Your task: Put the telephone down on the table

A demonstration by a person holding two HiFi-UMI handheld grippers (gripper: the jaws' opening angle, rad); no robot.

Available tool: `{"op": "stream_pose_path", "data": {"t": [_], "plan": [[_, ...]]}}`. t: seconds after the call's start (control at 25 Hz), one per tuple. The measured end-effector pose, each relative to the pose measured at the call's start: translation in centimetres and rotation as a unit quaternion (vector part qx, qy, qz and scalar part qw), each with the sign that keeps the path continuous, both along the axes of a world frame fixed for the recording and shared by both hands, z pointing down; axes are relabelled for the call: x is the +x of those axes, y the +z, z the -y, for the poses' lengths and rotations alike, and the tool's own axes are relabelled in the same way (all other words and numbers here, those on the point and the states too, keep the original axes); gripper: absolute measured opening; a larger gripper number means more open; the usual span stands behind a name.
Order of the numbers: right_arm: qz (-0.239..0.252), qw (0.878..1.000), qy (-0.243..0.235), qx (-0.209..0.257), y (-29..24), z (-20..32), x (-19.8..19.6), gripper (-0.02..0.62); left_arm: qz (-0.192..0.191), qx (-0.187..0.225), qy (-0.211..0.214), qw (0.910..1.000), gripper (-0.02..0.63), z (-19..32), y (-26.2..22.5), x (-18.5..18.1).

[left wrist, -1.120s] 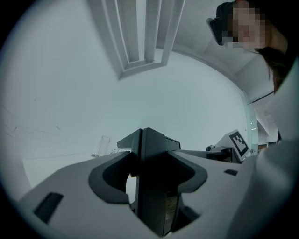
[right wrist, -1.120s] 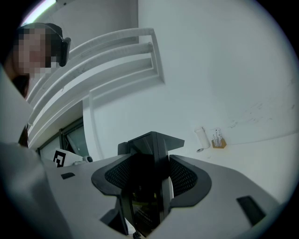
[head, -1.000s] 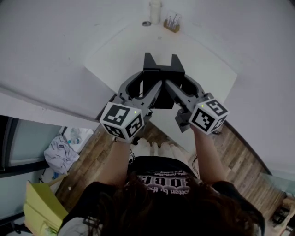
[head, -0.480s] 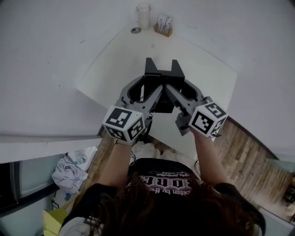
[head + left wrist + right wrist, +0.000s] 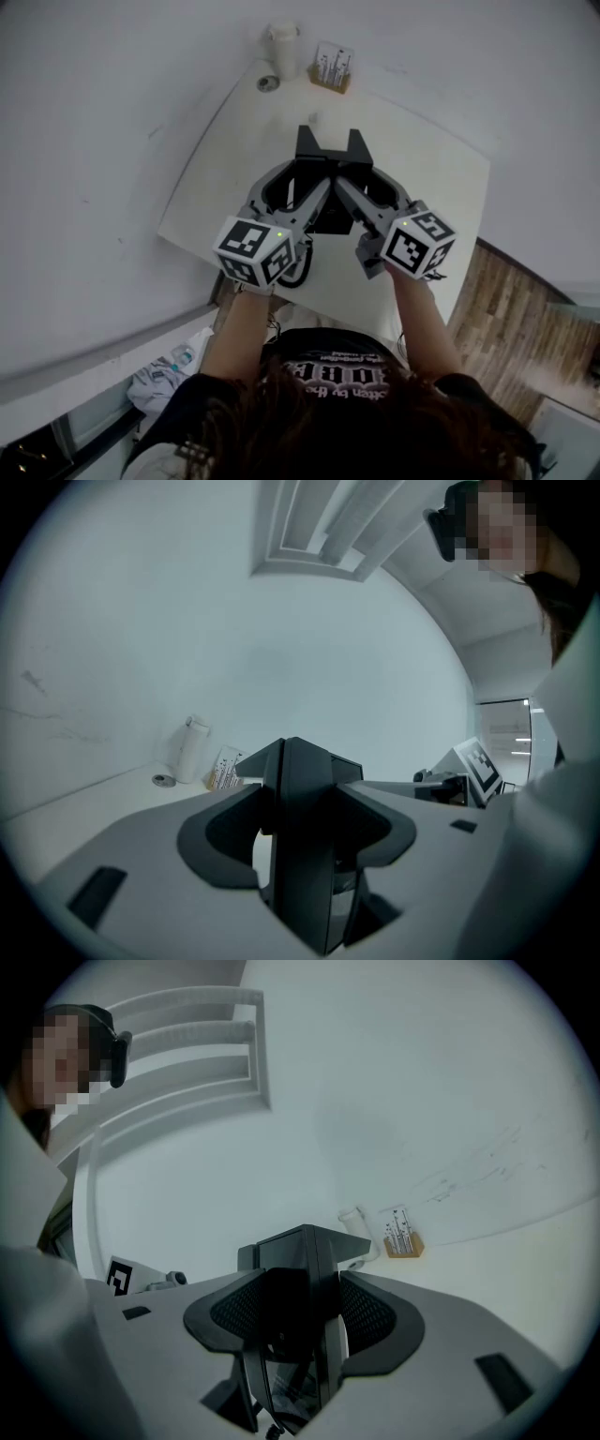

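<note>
Nearest the viewer, a person's two bare forearms reach forward, each holding tongs that carry a cube of black-and-white square markers. The left tongs (image 5: 300, 803) and right tongs (image 5: 300, 1288) both grip a black, angular, hard-plastic telephone (image 5: 328, 159) from opposite sides. Each pair of jaws stands fairly wide, its pads pressed against the dark body.

The telephone hangs upright between them, over the middle of a white rectangular bench (image 5: 253, 141). Whether its base touches the bench cannot be told. It looks rigid and moderately heavy, with smooth, slippery sides. The flat side walls seem the safest hold.

Beyond the telephone, at the bench's far edge, stand a white cylindrical container (image 5: 283, 49), a small round grey disc (image 5: 268, 82) and a little wooden holder of white cards (image 5: 331, 67).
</note>
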State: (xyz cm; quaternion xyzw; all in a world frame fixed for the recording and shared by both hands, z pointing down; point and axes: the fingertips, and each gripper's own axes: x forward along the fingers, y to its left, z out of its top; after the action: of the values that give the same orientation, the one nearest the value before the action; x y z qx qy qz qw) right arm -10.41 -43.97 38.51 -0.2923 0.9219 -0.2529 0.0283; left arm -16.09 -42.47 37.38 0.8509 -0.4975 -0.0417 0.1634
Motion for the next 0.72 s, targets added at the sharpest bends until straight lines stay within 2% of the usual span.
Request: {"op": "stream_pose_path", "data": {"t": [0.4,0.72], "plan": [[-0.014,0.998,0.042,-0.044,4.4,6.0,-2.3,0.257,-0.012,-0.049,0.041,0.9979,0.233,6.5,4.5,-2.4],[-0.023,0.995,0.062,-0.071,7.4,8.9,-3.3,0.256,-0.028,-0.072,0.053,0.9956,0.233,9.7,7.5,-3.6]]}}
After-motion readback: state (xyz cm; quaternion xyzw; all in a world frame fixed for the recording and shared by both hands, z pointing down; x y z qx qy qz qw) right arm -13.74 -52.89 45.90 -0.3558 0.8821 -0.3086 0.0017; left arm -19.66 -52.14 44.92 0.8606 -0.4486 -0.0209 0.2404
